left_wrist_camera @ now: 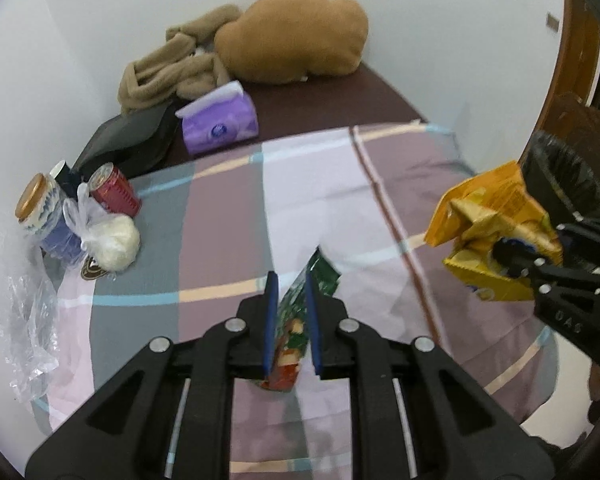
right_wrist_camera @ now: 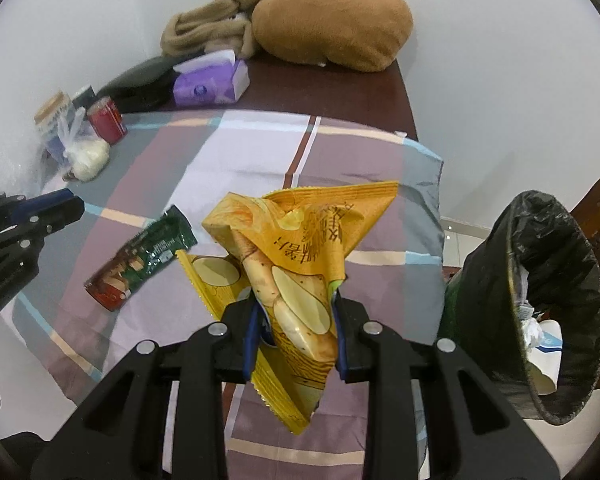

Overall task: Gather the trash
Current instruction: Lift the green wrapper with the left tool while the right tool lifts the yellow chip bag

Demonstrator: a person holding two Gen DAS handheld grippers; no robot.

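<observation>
The right tool (right_wrist_camera: 296, 300) is clamped on a crumpled yellow crisp bag (right_wrist_camera: 300, 248), its blue pads pressing the bag's lower part from both sides; the bag hangs clear above the checked cloth (right_wrist_camera: 260, 152) that covers the near part of the dark worktop (right_wrist_camera: 328, 92); just to its right stands a bin with a black liner (right_wrist_camera: 540, 240), with paper scraps visible inside. The left tool (left_wrist_camera: 292, 276) has its jaws drawn almost together and grips nothing (its own camera shows the green snack wrapper (left_wrist_camera: 300, 312) through the narrow gap, but the right wrist view shows the tool apart from it); the wrapper lies flat on the cloth, between the left tool and the yellow bag. Along the wall at the left edge sit a red can (left_wrist_camera: 116, 194), a lidded jar (left_wrist_camera: 40, 208) and a knotted plastic bag (left_wrist_camera: 112, 240); further back lie a purple tissue pack (left_wrist_camera: 220, 120) and a brown cushion (left_wrist_camera: 296, 36).
</observation>
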